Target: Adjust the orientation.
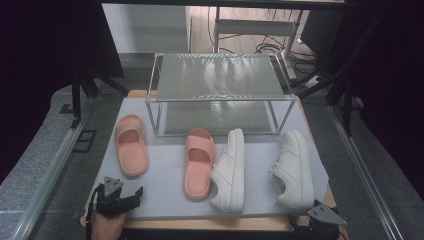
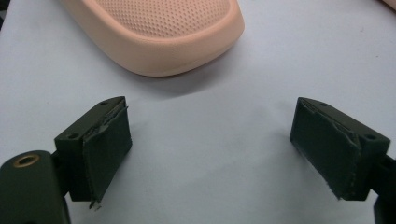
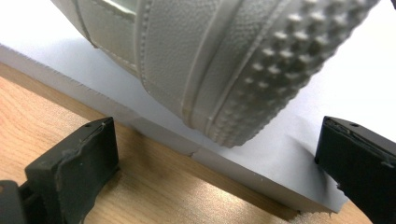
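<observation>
– What are your claws doing?

– My left gripper (image 1: 131, 196) sits at the near left corner of the grey mat (image 1: 165, 195), jaws spread wide with nothing between them. In the left gripper view I see bare mat between my two pads (image 2: 105, 149), and just ahead of them the rounded heel of the left pink slide (image 2: 159, 37), apart from the jaws, not touching.

– And the other one?

– My right gripper (image 1: 320, 222) is at the near right corner, low over the wooden table edge (image 3: 154, 191). Its jaws stand apart too, empty. The right gripper view looks straight at the heel of the right white sneaker (image 3: 219, 65), which rests on the mat close to its near edge, just ahead of the open jaws.

– How do the shoes lie?

– In a row across the mat: the left pink slide (image 1: 131, 145), then a second pink slide (image 1: 199, 162) touching a white sneaker (image 1: 230, 170) beside it, then the right white sneaker (image 1: 294, 170) standing apart. All point their toes away from me, towards a two-tier metal rack (image 1: 220, 90) at the far side of the mat.
</observation>
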Motion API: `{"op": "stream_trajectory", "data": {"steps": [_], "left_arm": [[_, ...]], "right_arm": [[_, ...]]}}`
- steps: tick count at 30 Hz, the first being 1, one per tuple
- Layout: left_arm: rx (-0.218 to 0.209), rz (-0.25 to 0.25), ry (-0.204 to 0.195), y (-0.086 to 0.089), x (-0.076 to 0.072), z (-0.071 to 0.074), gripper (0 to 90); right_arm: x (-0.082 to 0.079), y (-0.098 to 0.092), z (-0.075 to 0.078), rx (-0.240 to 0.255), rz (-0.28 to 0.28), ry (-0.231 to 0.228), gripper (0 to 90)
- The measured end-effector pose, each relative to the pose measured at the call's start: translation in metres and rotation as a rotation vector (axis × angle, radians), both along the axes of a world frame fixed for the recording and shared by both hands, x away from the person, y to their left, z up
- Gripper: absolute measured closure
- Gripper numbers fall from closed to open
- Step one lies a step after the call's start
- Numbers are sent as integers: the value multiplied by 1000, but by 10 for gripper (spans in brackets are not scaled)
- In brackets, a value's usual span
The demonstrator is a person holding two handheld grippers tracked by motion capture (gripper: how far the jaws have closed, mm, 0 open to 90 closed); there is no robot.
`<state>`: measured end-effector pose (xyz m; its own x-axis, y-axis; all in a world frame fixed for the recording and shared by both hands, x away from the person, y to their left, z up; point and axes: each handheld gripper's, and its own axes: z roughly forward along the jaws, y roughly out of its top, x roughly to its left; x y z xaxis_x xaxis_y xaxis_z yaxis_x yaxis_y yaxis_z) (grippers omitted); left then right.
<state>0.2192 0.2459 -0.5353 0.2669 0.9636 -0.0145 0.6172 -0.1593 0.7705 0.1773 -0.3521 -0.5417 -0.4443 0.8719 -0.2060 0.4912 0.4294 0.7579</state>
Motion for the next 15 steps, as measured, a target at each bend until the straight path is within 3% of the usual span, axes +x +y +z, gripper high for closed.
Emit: {"op": "stream_trajectory", "data": {"steps": [15], "left_arm": [[-10,-3,-30,1,-2,-3,118]], "right_arm": [[-2,-1,-3,19,1,-29,0]]}}
